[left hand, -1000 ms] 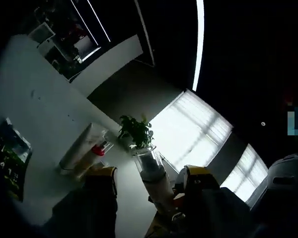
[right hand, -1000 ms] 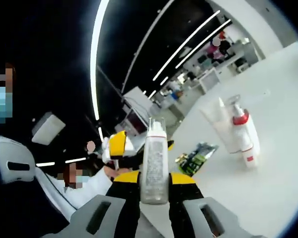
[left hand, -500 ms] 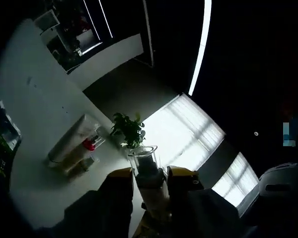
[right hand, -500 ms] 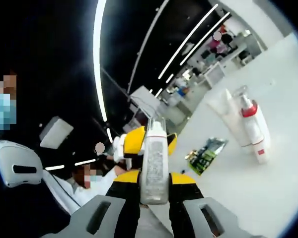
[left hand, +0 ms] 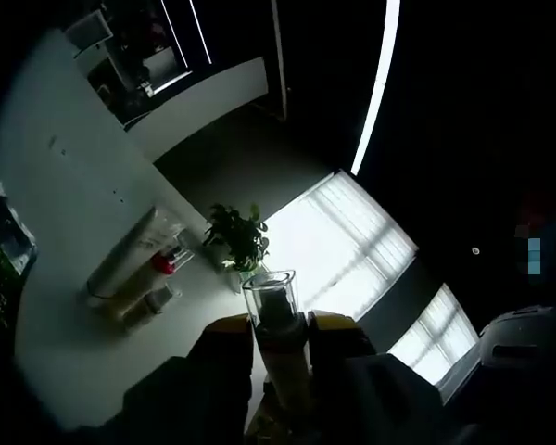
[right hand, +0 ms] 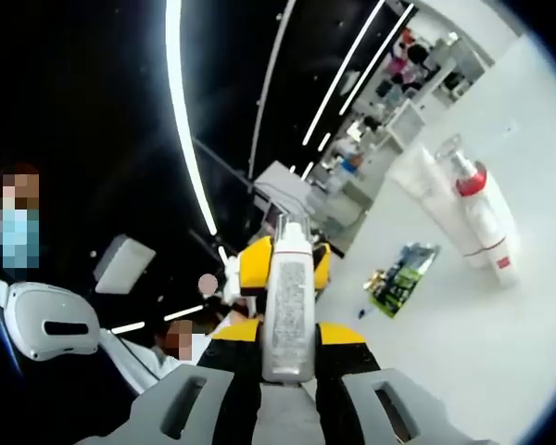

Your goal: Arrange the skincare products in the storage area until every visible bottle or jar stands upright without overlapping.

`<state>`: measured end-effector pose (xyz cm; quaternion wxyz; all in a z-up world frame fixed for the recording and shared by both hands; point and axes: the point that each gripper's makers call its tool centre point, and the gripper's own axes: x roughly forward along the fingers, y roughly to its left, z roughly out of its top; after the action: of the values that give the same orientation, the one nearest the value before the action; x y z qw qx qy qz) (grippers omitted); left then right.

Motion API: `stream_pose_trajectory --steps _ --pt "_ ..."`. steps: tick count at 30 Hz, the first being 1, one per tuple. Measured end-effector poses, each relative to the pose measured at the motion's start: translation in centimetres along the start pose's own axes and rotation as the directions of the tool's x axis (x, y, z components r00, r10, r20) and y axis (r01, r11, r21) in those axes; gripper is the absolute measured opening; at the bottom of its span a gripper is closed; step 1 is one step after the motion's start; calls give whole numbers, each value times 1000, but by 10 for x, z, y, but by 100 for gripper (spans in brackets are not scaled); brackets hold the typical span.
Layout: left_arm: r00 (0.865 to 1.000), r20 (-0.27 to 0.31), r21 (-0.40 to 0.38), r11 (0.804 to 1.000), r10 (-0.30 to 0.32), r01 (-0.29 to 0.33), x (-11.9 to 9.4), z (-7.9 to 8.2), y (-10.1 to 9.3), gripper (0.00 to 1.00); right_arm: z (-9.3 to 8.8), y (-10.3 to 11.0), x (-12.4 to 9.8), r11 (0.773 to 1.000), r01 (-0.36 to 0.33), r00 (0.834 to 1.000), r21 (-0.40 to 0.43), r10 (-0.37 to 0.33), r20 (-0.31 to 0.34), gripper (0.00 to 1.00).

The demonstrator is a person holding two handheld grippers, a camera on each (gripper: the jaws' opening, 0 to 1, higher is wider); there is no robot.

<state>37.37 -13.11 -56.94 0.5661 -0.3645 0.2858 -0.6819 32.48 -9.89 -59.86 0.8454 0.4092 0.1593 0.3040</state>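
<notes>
My left gripper (left hand: 280, 326) is shut on a bottle with a clear cap (left hand: 271, 298), held up in the air. My right gripper (right hand: 289, 336) is shut on a pale translucent bottle (right hand: 287, 287). The left gripper's yellow fingers (right hand: 253, 266) clamp that bottle's far end, so both seem to hold the same bottle. On the white table (right hand: 500, 343) a white tube (right hand: 419, 176) and a red-collared pump bottle (right hand: 486, 218) lie side by side on their sides. They show as the tube (left hand: 120, 264) and the red-collared bottle (left hand: 163, 265) in the left gripper view.
A green packet (right hand: 403, 278) lies flat on the table near the tube and bottle. A potted plant (left hand: 237, 237) stands at the table's far edge before a bright window. People sit behind the held bottle in the right gripper view.
The left gripper, open around the bottle's capped end a second ago, has shut on it. The right gripper stays shut on the bottle. Both views have drifted a little.
</notes>
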Motion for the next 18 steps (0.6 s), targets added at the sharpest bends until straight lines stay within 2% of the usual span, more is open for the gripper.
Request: stream_pose_trajectory --steps 7,10,12,16,18 --pt "1000 -14 -55 998 26 -27 1 -3 5 16 -2 -4 0 1000 12 1000 -11 -12 -25 13" --pt "999 -15 -46 998 38 -38 1 -3 5 16 -1 -6 0 1000 22 999 -22 -23 -29 13" --pt "998 -20 -32 997 68 -68 2 -3 8 15 -2 -15 -1 995 78 996 -70 -81 -46 13" --pt "995 -24 -21 995 93 -94 2 -4 10 15 -3 -15 1 991 96 993 -98 -103 -64 14" --pt "992 -31 4 992 126 -126 1 -5 13 15 -3 -23 0 974 151 983 -168 -166 -80 14"
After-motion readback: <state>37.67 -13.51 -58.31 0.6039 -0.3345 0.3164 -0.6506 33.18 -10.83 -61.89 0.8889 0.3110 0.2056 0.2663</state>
